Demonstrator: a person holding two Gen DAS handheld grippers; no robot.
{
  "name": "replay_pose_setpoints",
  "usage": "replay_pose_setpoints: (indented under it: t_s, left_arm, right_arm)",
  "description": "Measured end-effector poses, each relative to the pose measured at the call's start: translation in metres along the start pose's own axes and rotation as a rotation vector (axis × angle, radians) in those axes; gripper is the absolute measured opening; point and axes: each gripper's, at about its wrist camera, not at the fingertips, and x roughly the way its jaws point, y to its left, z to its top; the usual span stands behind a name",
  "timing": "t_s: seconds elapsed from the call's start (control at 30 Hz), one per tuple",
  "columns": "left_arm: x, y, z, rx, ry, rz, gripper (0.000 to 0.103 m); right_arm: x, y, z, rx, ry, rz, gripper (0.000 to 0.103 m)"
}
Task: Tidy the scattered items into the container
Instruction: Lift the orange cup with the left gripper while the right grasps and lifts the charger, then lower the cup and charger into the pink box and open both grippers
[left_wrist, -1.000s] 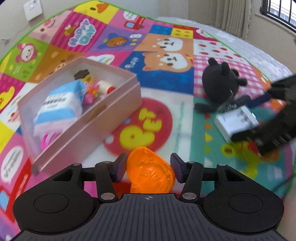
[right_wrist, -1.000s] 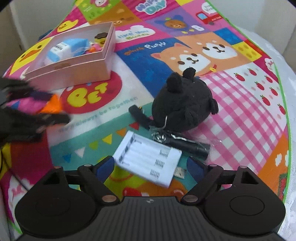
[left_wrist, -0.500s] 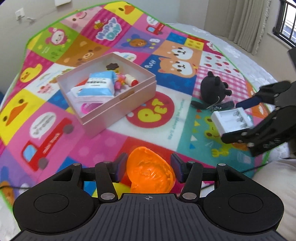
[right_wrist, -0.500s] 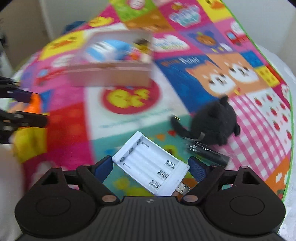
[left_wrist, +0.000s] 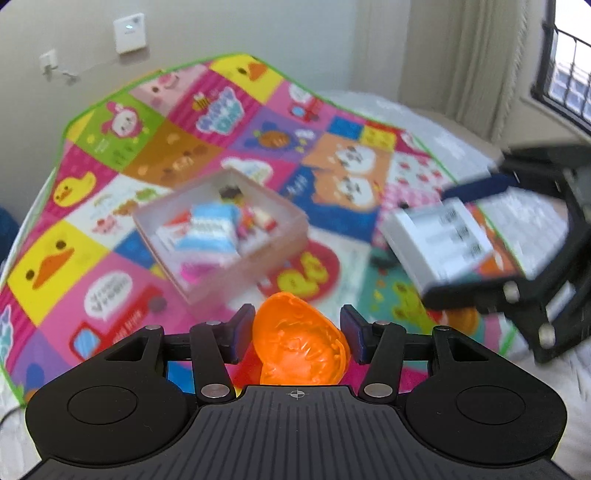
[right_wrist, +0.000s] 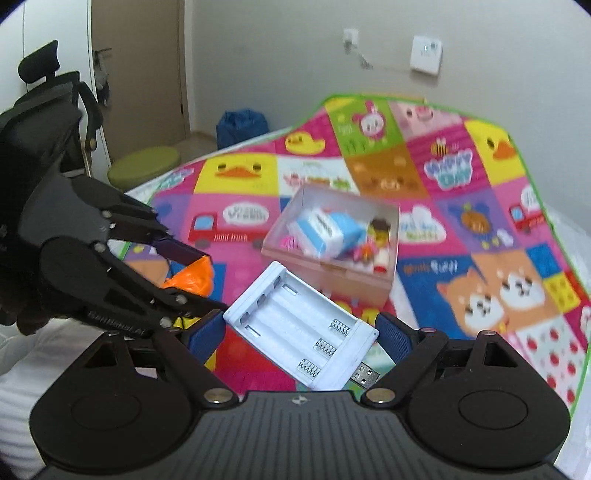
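Note:
My left gripper (left_wrist: 297, 328) is shut on an orange plastic shell (left_wrist: 301, 345) and holds it high above the mat; it also shows at the left of the right wrist view (right_wrist: 207, 280). My right gripper (right_wrist: 301, 332) is shut on a white battery charger (right_wrist: 301, 328) with a USB plug, also lifted; the charger shows in the left wrist view (left_wrist: 439, 242). The pink open box (left_wrist: 280, 236) lies on the mat ahead of both grippers, also in the right wrist view (right_wrist: 332, 269). It holds a blue-white packet (right_wrist: 328, 230) and small toys.
A colourful cartoon play mat (left_wrist: 110, 266) covers the bed. A wall with a switch plate (left_wrist: 129, 33) is behind it, curtains and a window (left_wrist: 569, 85) at right. An office chair (right_wrist: 40, 122), a green cushion (right_wrist: 144, 170) and a blue bag (right_wrist: 242, 123) stand beside the bed.
Both grippers have risen and pulled back from the mat with their loads. The right gripper closed on the charger and lifted it off the mat. The black plush is out of view.

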Motion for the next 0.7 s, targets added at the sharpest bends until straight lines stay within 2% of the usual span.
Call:
replay_pose_setpoints:
  t_s: [0.2, 0.33, 0.4, 0.43, 0.5, 0.57, 0.7]
  left_arm:
    - [0.017, 0.056, 0.077, -0.073, -0.145, 0.045, 0.056]
    - [0.043, 0.089, 0.134, -0.098, -0.181, 0.021, 0.057]
    - [0.061, 0.103, 0.151, -0.114, -0.163, 0.001, 0.068]
    - [0.069, 0.109, 0.155, -0.136, -0.167, 0.033, 0.076]
    - [0.076, 0.119, 0.154, -0.166, -0.175, 0.078, 0.080]
    - [0.078, 0.129, 0.142, -0.193, -0.178, 0.091, 0.091]
    - [0.087, 0.128, 0.103, -0.181, -0.107, 0.139, 0.094]
  right_arm:
    - [0.026, -0.013, 0.031, -0.004, -0.117, -0.066, 0.088]
    - [0.063, -0.019, 0.061, -0.060, -0.222, -0.149, 0.088]
    - [0.090, -0.024, 0.073, -0.103, -0.258, -0.203, 0.089]
    - [0.106, -0.028, 0.077, -0.114, -0.251, -0.205, 0.089]
    - [0.129, -0.039, 0.081, -0.083, -0.214, -0.210, 0.089]
    - [0.134, -0.048, 0.074, -0.035, -0.187, -0.185, 0.089]
    - [0.116, -0.062, 0.034, 0.017, -0.123, -0.157, 0.089]
